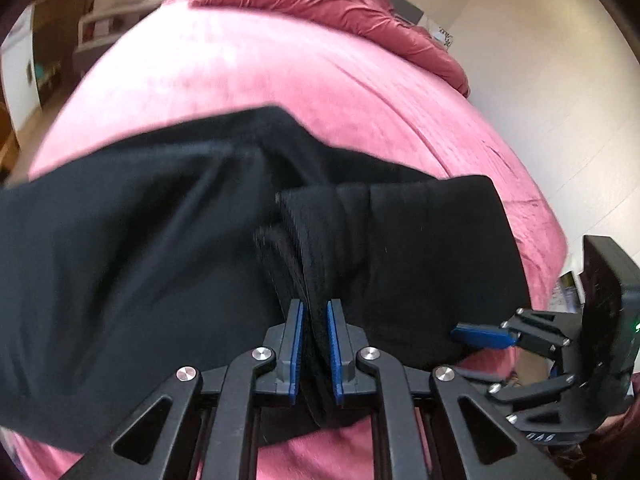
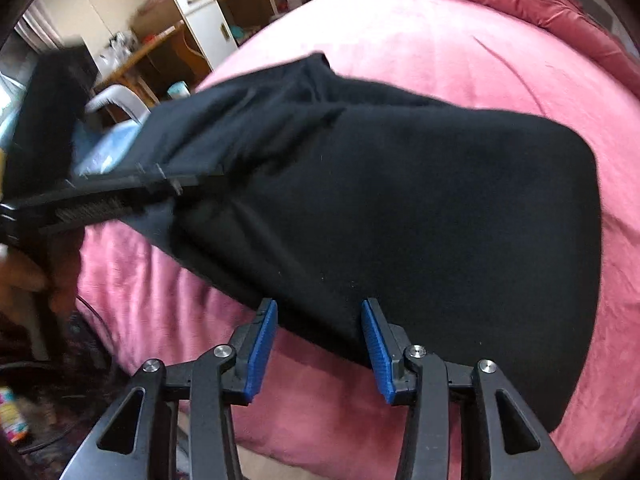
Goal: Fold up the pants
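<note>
Black pants (image 1: 140,240) lie across the pink bed (image 1: 240,72), long axis running left to right. Left gripper (image 1: 316,354) is clenched on the bunched waistband; right gripper (image 2: 320,348) sits nearer the hem edge, fingers (image 2: 378,344) apart and straddling it, not yet pinching.

Pink bed (image 1: 248,80), cream wall (image 1: 540,80), white cabinet (image 2: 208,20), wooden desk (image 2: 160,46).
</note>
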A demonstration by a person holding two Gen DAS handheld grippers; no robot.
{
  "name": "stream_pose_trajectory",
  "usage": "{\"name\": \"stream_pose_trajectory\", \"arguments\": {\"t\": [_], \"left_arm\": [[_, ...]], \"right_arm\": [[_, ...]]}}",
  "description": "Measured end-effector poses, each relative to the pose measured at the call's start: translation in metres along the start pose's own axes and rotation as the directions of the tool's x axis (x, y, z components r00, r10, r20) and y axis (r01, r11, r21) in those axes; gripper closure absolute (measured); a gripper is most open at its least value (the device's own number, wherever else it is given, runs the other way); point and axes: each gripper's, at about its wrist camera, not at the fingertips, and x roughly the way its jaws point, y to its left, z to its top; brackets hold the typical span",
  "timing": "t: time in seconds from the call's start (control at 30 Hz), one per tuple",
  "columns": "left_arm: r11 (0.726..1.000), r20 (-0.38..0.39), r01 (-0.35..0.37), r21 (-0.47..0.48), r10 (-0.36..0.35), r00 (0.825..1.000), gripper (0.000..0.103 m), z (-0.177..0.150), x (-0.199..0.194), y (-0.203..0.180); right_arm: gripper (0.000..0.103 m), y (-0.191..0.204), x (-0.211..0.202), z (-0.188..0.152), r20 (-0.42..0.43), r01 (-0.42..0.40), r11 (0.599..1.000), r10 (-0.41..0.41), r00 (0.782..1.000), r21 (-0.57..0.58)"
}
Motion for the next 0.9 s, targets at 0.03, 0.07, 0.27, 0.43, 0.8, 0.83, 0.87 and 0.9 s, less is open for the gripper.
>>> {"name": "stream_pose_trajectory", "arguments": {"t": [0.03, 0.07, 0.27, 0.43, 0.8, 0.83, 0.87, 0.9], "left_arm": [[1.0, -0.004, -0.007, 0.002, 0.007, 1.0, 0.091, 0.003, 0.002, -0.002], [1.0, -0.01, -0.006, -0.009, 0.006, 1.0, 0.09, 0.005, 0.001, -0.001], [0.986, -0.036, -0.024, -0.166, 0.018, 0.999, 0.068, -0.008, -0.019, 0.024], [0.89, 0.005, -0.05, -0.454, 0.059, 0.998, 0.068, -0.031, -0.063, 0.098], [0.537, 0.066, -0.009, -0.844, 0.122, 0.99, 0.067, -0.093, -0.108, 0.214], [0.529, 0.065, -0.007, -0.849, 0.118, 0.991, 0.066, -0.096, -0.11, 0.219], [0.526, 0.058, -0.013, -0.851, 0.117, 0.991, 0.065, -0.096, -0.109, 0.222], [0.512, 0.044, -0.027, -0.859, 0.126, 0.991, 0.065, -0.097, -0.106, 0.224]], "right_arm": [[0.059, -0.002, 0.005, 0.002, -0.002, 0.007, 1.0, -0.007, 1.0, 0.009], [0.058, -0.003, 0.007, 0.004, -0.001, 0.011, 1.0, -0.011, 1.0, 0.018], [0.058, 0.001, 0.006, 0.001, 0.008, 0.026, 1.0, -0.026, 1.0, 0.006], [0.058, 0.007, -0.009, -0.001, 0.035, 0.028, 1.0, -0.029, 0.999, 0.01], [0.058, 0.019, -0.029, 0.009, 0.119, 0.043, 0.999, -0.044, 0.992, 0.016], [0.058, 0.019, -0.03, 0.01, 0.124, 0.044, 0.999, -0.046, 0.991, 0.016], [0.058, 0.018, -0.031, 0.009, 0.127, 0.045, 0.999, -0.047, 0.991, 0.018], [0.058, 0.018, -0.032, 0.01, 0.13, 0.046, 0.999, -0.049, 0.99, 0.022]]}}
